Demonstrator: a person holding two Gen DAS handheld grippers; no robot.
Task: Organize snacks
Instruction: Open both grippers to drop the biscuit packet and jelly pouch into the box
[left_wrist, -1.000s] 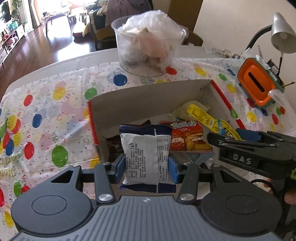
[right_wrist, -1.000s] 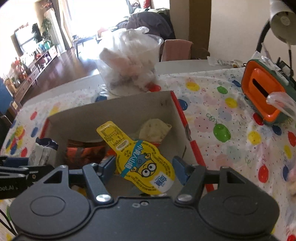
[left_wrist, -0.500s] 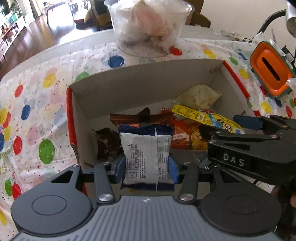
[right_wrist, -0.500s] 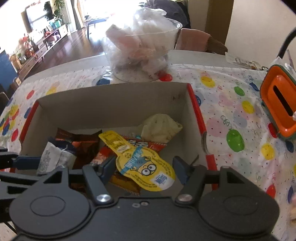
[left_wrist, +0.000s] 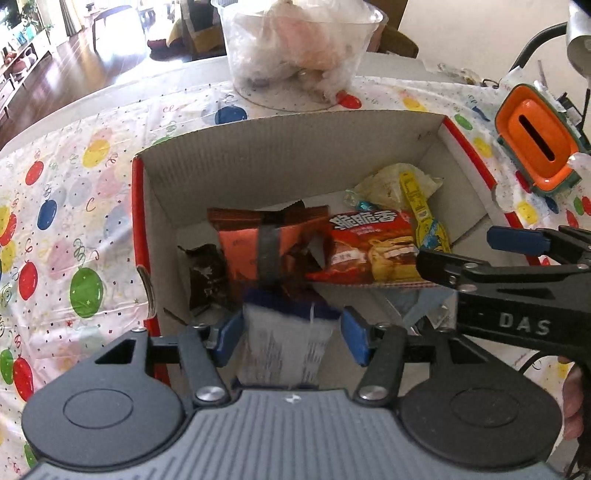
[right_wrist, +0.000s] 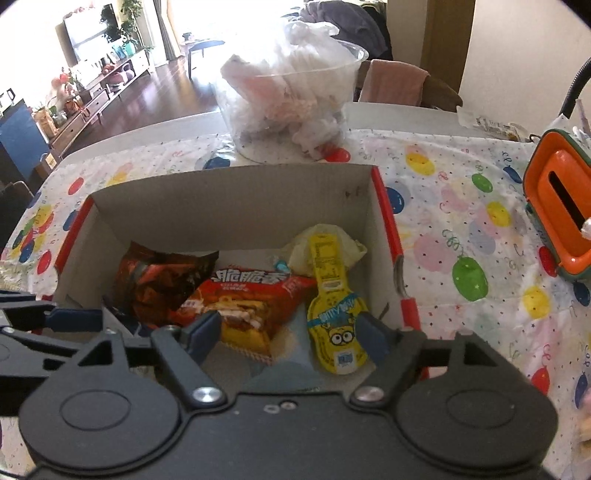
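Left gripper (left_wrist: 291, 336) spread over the box, white packet loose between its pads; right gripper (right_wrist: 290, 338) likewise spread.

Left wrist view: the white snack packet (left_wrist: 286, 347), blurred, sits between the blue pads with gaps on both sides, so it looks released and dropping at the near edge of the cardboard box (left_wrist: 295, 147). Beyond it lie an orange-brown packet (left_wrist: 258, 240), a red snack bag (left_wrist: 373, 247) and a pale bag (left_wrist: 384, 182). Falling that close to the near wall, it may catch on the rim or tip out onto the worktop (left_wrist: 74, 221).

Right wrist view: jaws wide, nothing pinched; the yellow minion packet (right_wrist: 334, 310) lies in the box by the right wall, its lower end beside the right pad. Pulling away carelessly could snag it and drag it out.
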